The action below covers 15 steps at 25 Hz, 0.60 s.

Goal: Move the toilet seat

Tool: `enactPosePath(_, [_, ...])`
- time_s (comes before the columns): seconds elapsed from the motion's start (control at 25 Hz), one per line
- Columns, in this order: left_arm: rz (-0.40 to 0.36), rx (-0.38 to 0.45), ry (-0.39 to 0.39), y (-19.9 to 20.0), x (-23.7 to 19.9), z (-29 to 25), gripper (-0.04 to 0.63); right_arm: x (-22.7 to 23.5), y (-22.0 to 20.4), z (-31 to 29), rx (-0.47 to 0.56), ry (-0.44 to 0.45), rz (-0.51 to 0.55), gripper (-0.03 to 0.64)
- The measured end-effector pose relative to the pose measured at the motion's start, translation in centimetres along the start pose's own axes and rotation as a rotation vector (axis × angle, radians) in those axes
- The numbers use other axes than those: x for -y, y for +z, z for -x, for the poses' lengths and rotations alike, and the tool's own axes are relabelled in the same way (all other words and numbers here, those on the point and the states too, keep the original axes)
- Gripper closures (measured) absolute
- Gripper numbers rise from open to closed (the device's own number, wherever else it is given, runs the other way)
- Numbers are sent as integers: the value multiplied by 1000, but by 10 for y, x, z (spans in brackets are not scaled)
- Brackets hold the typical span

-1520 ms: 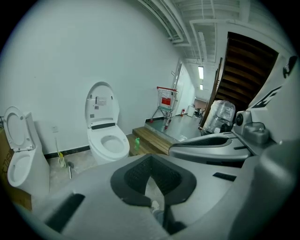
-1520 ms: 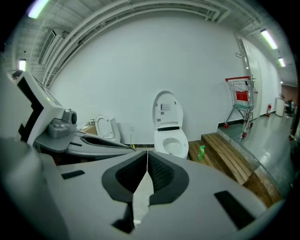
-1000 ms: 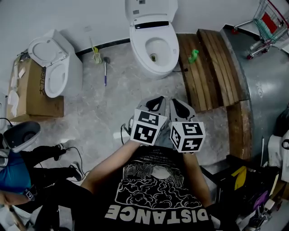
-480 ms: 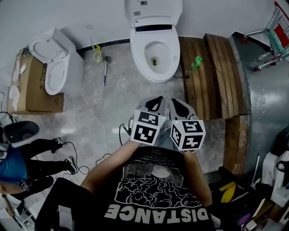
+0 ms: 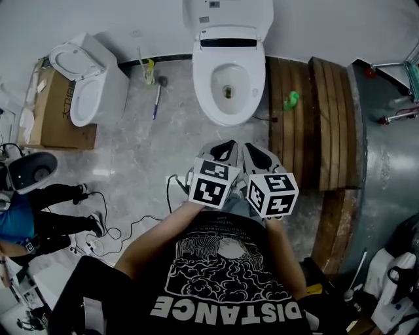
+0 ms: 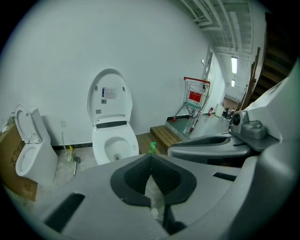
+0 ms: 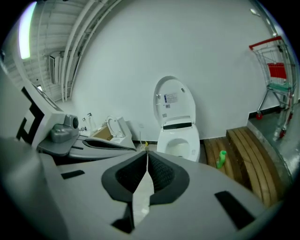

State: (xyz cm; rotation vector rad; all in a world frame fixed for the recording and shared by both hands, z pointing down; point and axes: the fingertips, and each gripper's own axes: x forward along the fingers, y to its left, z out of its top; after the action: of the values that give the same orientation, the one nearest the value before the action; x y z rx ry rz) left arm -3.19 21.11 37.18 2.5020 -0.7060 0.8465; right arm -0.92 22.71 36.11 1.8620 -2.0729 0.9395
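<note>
A white toilet (image 5: 228, 84) stands against the far wall with its lid (image 5: 227, 14) raised upright. It also appears in the left gripper view as the toilet (image 6: 114, 143) and in the right gripper view as the toilet (image 7: 178, 140). I cannot tell the seat ring apart from the bowl rim. My left gripper (image 5: 225, 146) and right gripper (image 5: 256, 150) are held side by side in front of my chest, well short of the toilet. Both are shut with nothing between the jaws, as the left gripper (image 6: 151, 163) and right gripper (image 7: 146, 161) show in their own views.
A second toilet (image 5: 84, 84) stands at the left beside a cardboard box (image 5: 60, 121). A toilet brush (image 5: 148, 69) and a blue-handled tool (image 5: 156, 99) lie near the wall. A green bottle (image 5: 291, 99) sits on the wooden platform (image 5: 318, 124). Another person (image 5: 29, 219) and cables (image 5: 110, 234) are at left.
The toilet has slid lower and nearer in the head view and the shopping cart has left it, as my head and body moved. Both grippers stay shut and side by side.
</note>
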Motion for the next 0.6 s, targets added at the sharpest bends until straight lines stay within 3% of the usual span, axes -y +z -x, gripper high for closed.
enactPosePath(0.24, [8, -35, 58, 2, 1, -26, 583, 30, -2, -16, -33, 85, -65, 597])
enactPosePath(0.6, [124, -51, 86, -19, -28, -68, 583, 58, -22, -61, -112, 138, -129, 597])
